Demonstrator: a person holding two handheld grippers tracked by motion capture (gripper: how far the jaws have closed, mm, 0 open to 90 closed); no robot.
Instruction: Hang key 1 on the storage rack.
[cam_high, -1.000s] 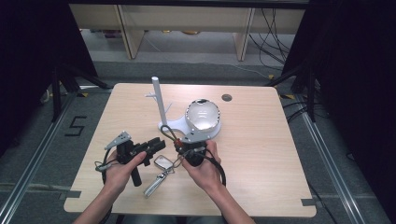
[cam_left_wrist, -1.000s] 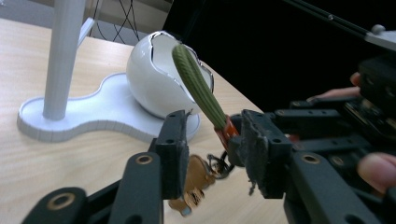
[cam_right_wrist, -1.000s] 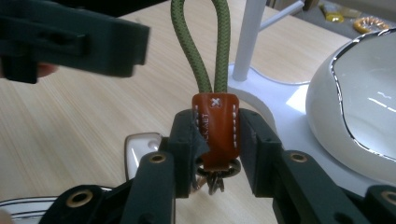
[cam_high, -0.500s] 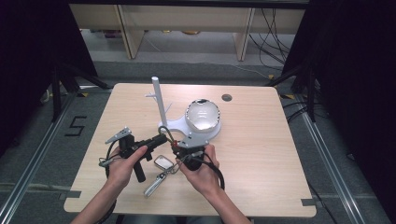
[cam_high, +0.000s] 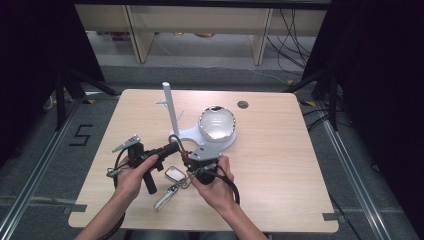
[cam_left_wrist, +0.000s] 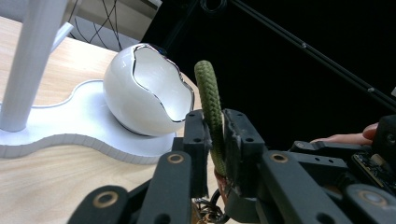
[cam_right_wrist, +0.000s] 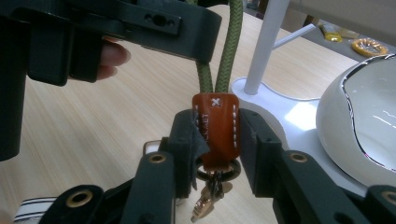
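Note:
A keychain hangs between my two grippers: a green cord loop (cam_left_wrist: 209, 93), a brown leather tab (cam_right_wrist: 217, 126) and a ring with small keys below it. My left gripper (cam_left_wrist: 215, 135) has just been closing, and its jaws now pinch the green cord loop (cam_high: 175, 141) from both sides. My right gripper (cam_right_wrist: 217, 137) is shut on the leather tab, the cord (cam_right_wrist: 229, 56) rising out of it. In the high view both grippers, left (cam_high: 175, 146) and right (cam_high: 196, 159), meet at the front middle of the table, just before the white stand's base (cam_high: 200, 137).
The white stand has an upright post (cam_high: 167, 100) with small pegs and a cracked-egg-shaped white bowl (cam_high: 217, 122) on its base. A silver tag (cam_high: 173, 173) and a long key piece (cam_high: 165, 197) lie on the wooden table (cam_high: 280, 165) under my hands. A dark round hole (cam_high: 243, 104) marks the far edge.
My left gripper reached right toward the right gripper and its jaws closed on the green cord loop. The right gripper kept its hold on the tab and barely shifted.

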